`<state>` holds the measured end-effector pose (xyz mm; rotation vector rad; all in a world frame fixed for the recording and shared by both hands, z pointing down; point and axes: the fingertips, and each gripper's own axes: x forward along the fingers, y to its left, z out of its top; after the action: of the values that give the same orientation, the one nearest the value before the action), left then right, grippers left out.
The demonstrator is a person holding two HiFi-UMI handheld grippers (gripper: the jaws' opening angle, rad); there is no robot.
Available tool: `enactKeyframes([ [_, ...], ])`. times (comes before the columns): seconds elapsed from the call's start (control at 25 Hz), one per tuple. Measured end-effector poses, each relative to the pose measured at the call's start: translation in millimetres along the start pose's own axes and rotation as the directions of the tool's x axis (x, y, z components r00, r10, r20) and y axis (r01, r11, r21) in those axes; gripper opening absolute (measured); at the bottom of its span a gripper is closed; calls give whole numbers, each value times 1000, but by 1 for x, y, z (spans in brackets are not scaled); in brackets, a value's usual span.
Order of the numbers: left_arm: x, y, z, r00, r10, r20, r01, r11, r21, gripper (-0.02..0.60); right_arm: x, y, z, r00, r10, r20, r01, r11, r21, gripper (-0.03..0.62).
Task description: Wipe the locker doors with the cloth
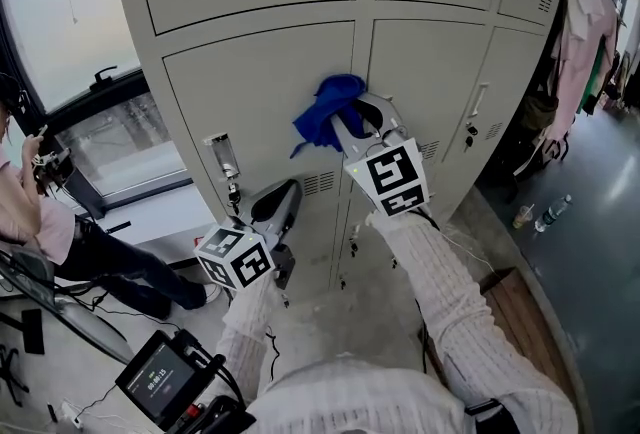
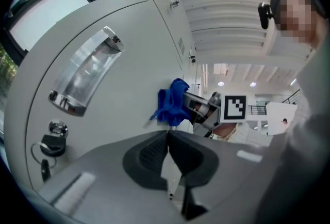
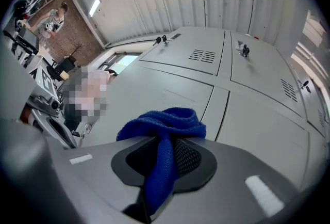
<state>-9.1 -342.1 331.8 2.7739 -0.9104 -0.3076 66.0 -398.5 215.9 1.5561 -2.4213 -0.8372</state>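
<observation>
1. Blue cloth [image 1: 328, 109], nubbly weave, bunched into a wad. Its long axis runs in line with the right gripper [image 1: 352, 130]: wad ahead of the jaw tips, narrow tail trailing back between them.
2. Wad sits against a grey locker door [image 1: 260, 92], just beside the seam to the neighbouring door [image 1: 425, 72].
3. Count: one cloth, two grippers.
4. Right jaws clamped on the cloth's tail.
5. Left gripper [image 1: 287, 194] lower, jaws closed together with nothing between, tips toward the same door, near its handle plate [image 1: 222, 157].
</observation>
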Motion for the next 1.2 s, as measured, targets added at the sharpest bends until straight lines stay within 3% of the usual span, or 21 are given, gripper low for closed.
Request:
enactKeyframes([
  [0.44,-10,-4,-22,1000,16,-18,-17,999,-52,0,-11,38,-56,998,27,-62,-23,998,59,61],
  [0.84,-22,-11,-47,998,39,-51,-44,994,-102,0,-19,73,-101,986,96,-138,-84,993,85,58],
  [1.0,-25,-16,-55,996,54,-67,-61,993,-105,0,-23,89,-127,969,146,-198,-124,985,116,58],
  [1.2,-33,-20,-57,994,84,-75,-91,991,-98,0,-25,100,-141,967,121,-224,-117,993,31,57],
])
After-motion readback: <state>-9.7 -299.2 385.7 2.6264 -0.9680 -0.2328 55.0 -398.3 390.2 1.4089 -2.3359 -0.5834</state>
